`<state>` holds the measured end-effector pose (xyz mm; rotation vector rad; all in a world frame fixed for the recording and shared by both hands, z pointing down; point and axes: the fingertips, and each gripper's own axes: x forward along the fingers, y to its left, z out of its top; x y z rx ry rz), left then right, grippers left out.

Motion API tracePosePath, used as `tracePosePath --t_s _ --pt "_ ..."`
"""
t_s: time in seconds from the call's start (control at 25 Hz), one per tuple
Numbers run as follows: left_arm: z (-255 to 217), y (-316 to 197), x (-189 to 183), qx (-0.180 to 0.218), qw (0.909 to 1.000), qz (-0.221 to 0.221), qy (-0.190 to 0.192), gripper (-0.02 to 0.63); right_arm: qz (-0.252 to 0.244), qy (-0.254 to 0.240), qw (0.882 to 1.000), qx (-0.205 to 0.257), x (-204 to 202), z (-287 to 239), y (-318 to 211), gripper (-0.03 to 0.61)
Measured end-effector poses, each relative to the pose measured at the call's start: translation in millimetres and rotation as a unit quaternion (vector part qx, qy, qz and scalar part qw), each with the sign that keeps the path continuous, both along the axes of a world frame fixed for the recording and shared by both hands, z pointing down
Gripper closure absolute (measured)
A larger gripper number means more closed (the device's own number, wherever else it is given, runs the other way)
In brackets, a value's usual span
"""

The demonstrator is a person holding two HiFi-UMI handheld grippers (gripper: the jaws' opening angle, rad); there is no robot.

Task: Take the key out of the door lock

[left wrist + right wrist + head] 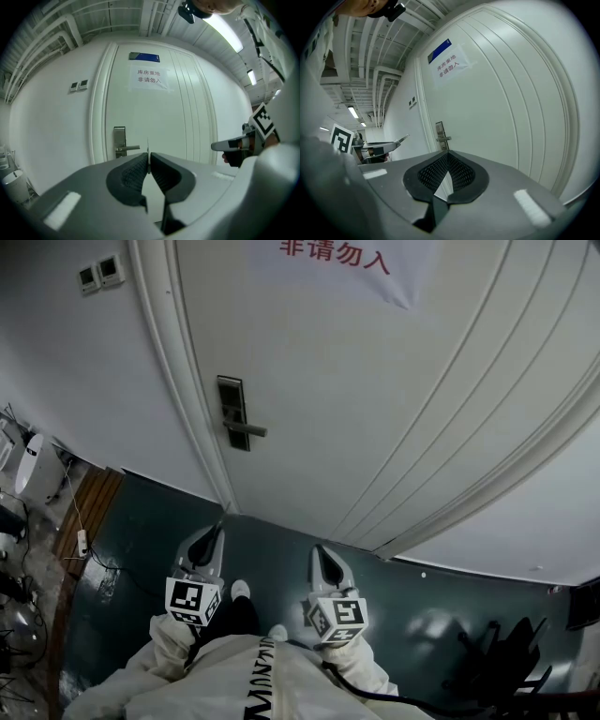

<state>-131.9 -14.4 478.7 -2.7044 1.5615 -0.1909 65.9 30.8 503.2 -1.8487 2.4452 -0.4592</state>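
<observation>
The white door carries a metal lock plate with a lever handle; the plate also shows in the left gripper view and the right gripper view. My left gripper is shut on a thin silvery key, whose blade sticks up between the tips. It is held back from the door, well apart from the lock. In the head view the left gripper points at the door's foot. My right gripper is shut with nothing in it, beside the left one.
A paper sign with red characters hangs on the door under a blue plate. Wall switches sit left of the frame. A white bin and cables lie at the left, a dark chair at the lower right.
</observation>
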Motion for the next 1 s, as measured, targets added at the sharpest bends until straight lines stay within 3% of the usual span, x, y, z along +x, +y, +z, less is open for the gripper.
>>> tracePosePath --t_s 0.48,1.0 --pt "2 33 -16 -0.007 0.9999 -0.008 0.007 0.591 -0.01 0.019 1.0 -0.001 -17 -3 30 0.578" --pt "-3 31 -49 0.003 0.9998 0.009 0.016 0.591 0.006 0.036 0.999 0.007 -55 -16 30 0.578"
